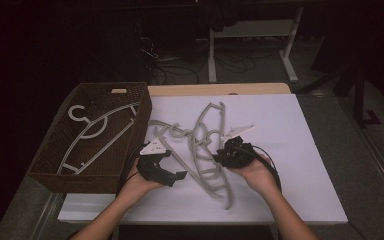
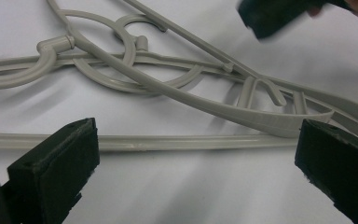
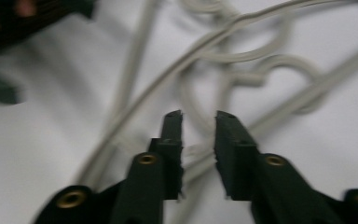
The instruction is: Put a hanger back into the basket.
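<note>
One grey plastic coat hanger [image 1: 97, 136] is already in the dark woven wicker basket [image 1: 139, 122], lying flat on its bottom with the hook toward the far end. I count that one as done.

Left over: a tangled pile of grey plastic hangers [image 1: 206, 145] on the white counter [image 1: 300, 150], just right of the basket. I make it two or three, overlapping and hooked through each other; I can't get an exact count.

My left gripper [image 1: 167, 175] sits between the basket and the pile, low over the counter. Jaws spread wide, nothing between the pads. In the left gripper view, a straight hanger bar [image 2: 168, 142] runs across just ahead of the jaws, not yet gripped.

My right gripper [image 1: 219, 156] is on the far side of the pile from the basket, at the pile's edge. In the right gripper view [image 3: 199, 133] the jaws stand nearly together with a narrow gap; I see no hanger pinched in it, though the picture is blurred, and the hanger strands lie beyond and beneath the tips.

My read: early to mid task. One hanger binned, rest loose, neither gripper holding anything. Next job is probably separating one hanger from the tangle before lifting it; they look interlocked, so pulling one could drag the others.
</note>
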Tool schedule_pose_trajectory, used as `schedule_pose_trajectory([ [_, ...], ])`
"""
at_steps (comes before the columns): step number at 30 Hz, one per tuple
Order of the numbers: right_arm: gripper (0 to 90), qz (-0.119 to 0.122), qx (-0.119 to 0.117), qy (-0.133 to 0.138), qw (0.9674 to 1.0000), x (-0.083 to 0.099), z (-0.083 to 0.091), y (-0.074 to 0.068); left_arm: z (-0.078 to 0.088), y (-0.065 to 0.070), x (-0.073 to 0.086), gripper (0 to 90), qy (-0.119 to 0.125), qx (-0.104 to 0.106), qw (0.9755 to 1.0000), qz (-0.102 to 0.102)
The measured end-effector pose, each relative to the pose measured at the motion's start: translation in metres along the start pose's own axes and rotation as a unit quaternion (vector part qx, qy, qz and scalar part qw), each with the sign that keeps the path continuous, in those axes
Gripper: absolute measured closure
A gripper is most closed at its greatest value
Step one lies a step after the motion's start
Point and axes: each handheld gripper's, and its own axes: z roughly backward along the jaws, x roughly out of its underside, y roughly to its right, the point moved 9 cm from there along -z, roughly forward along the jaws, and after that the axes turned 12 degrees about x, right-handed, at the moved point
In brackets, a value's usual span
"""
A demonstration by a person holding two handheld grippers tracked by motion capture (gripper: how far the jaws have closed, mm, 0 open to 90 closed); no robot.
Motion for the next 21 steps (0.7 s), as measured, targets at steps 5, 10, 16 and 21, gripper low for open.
schedule_pose_trajectory([
  [5,88.8,-0.004,0.026,-0.011,0.9996,-0.015,-0.022,0.034,-0.001,0.0,0.001,0.0,-0.001,0.001,1.0,0.002],
  [10,88.8,0.0,0.042,-0.026,0.9988,-0.036,-0.059,0.059,-0.003,0.0,0.001,0.0,-0.002,0.004,1.0,0.003],
  [16,88.9,0.012,0.067,-0.045,0.9966,-0.065,-0.101,0.084,-0.004,0.001,0.001,0.0,0.0,0.009,1.0,0.003],
  [21,89.0,0.012,0.087,-0.069,0.9938,-0.076,-0.13,0.098,-0.003,0.002,0.001,0.0,0.001,0.012,0.9999,0.003],
])
